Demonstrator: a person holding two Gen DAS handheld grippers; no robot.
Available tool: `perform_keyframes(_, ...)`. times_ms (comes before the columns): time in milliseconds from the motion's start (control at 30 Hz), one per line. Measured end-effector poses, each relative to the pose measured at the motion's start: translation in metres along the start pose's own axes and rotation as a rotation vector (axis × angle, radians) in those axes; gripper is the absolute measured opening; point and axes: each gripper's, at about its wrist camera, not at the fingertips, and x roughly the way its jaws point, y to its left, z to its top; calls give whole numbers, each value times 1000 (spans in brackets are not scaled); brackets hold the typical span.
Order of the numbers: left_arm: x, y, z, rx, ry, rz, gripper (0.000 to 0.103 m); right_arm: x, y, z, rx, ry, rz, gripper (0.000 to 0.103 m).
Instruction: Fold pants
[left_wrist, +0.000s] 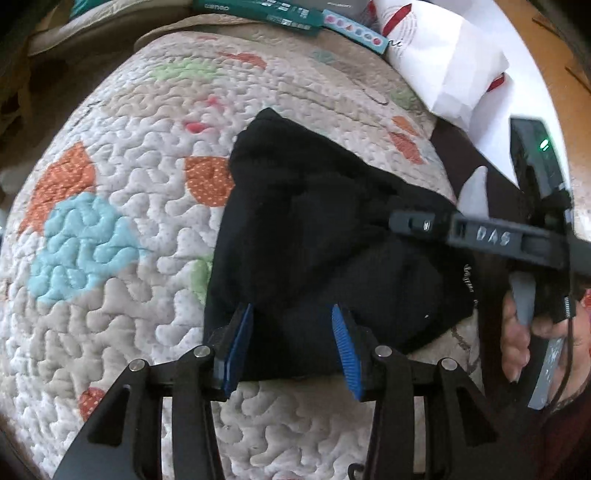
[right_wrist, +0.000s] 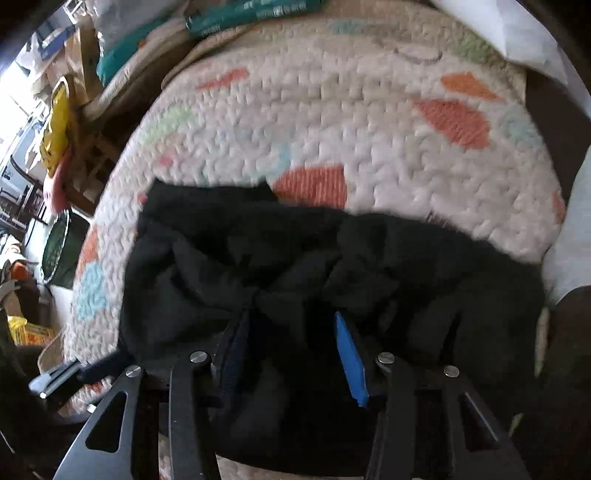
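Note:
The black pants (left_wrist: 314, 229) lie in a folded bundle on a quilted bedspread (left_wrist: 122, 206) with coloured patches. My left gripper (left_wrist: 291, 347) is open, its blue pads either side of the bundle's near edge, with cloth between them. My right gripper (left_wrist: 491, 236) shows at the right of the left wrist view, held in a hand over the bundle's right side. In the right wrist view the pants (right_wrist: 295, 266) fill the lower middle, bunched and wrinkled. My right gripper (right_wrist: 291, 350) is open over the cloth, fingers apart, the left pad in shadow.
White paper sheets (left_wrist: 454, 70) and teal boxes (left_wrist: 258, 11) lie at the quilt's far edge. The quilt (right_wrist: 332, 122) drops off at the left in the right wrist view, where a dark green bin (right_wrist: 61, 251) and a yellow bag (right_wrist: 55, 129) stand beside the bed.

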Motion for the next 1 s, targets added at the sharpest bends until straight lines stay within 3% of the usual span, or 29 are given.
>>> perform_keyframes(133,9,2,4,6,-12,-47,43,-19,40,22,-158,-63,70,52)
perform_keyframes(167,10,1,4,18,-15,-55,39,-19,52,30,-185,-63,95,52)
perform_keyframes(200,12,0,4,31,-9,-70,15,-16,63,38,-211,-59,114,52)
perform_keyframes(233,13,1,3,38,10,-82,1,-8,73,47,-242,-46,123,52)
perform_keyframes(433,13,15,0,-6,23,-147,0,58,126,69,-359,126,102,49)
perform_keyframes(467,13,16,0,-11,26,-155,0,67,133,68,-382,148,86,40)
perform_keyframes(500,14,18,0,-16,26,-161,0,75,139,66,-404,170,73,12)
perform_keyframes(600,13,22,-1,-32,23,-174,0,79,151,68,-461,181,24,9)
perform_keyframes(700,12,25,0,-29,16,-170,0,78,142,81,-392,168,30,9)
perform_keyframes(833,6,27,-4,6,9,-150,0,75,126,97,-321,108,-31,9)
perform_keyframes(967,-14,24,0,33,-20,-155,0,54,104,113,-234,61,-15,13)
perform_keyframes(1000,-21,25,3,30,-47,-155,0,50,102,114,-239,61,-3,19)
